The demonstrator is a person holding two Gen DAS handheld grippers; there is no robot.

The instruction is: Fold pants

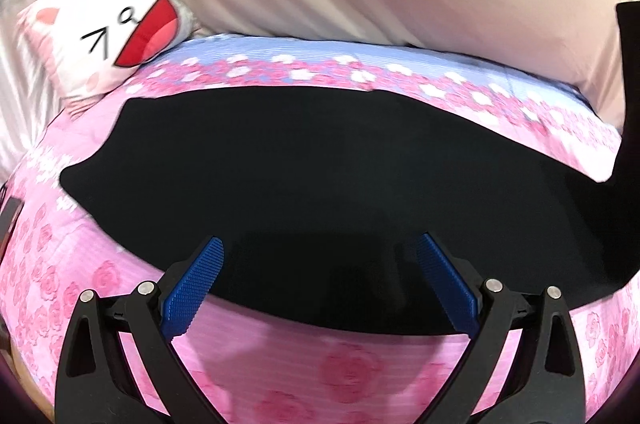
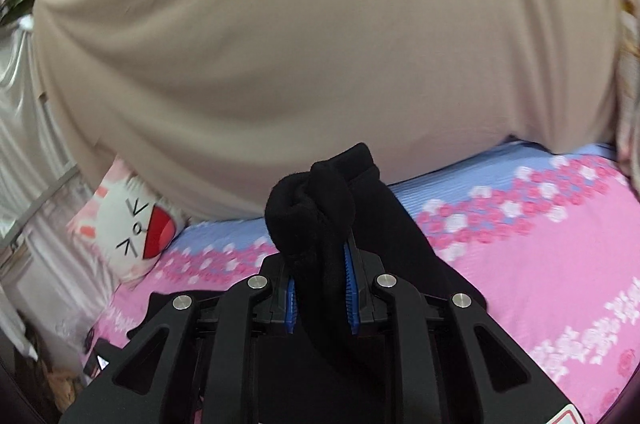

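Observation:
Black pants [image 1: 304, 176] lie spread flat on a pink flowered bed sheet [image 1: 280, 364]. My left gripper [image 1: 320, 248] is open, its blue pads [image 1: 192, 288] hovering over the near edge of the pants, holding nothing. At the right edge of the left wrist view a strip of the pants [image 1: 628, 104] rises off the bed. My right gripper [image 2: 320, 264] is shut on a bunched end of the black pants [image 2: 312, 208], lifted above the bed; the fabric hangs down behind it.
A white cartoon-face pillow [image 1: 104, 36] lies at the bed's far left; it also shows in the right wrist view [image 2: 132, 228]. A large beige quilt [image 2: 320, 44] fills the back. A dark object [image 1: 10, 220] sits at the bed's left edge.

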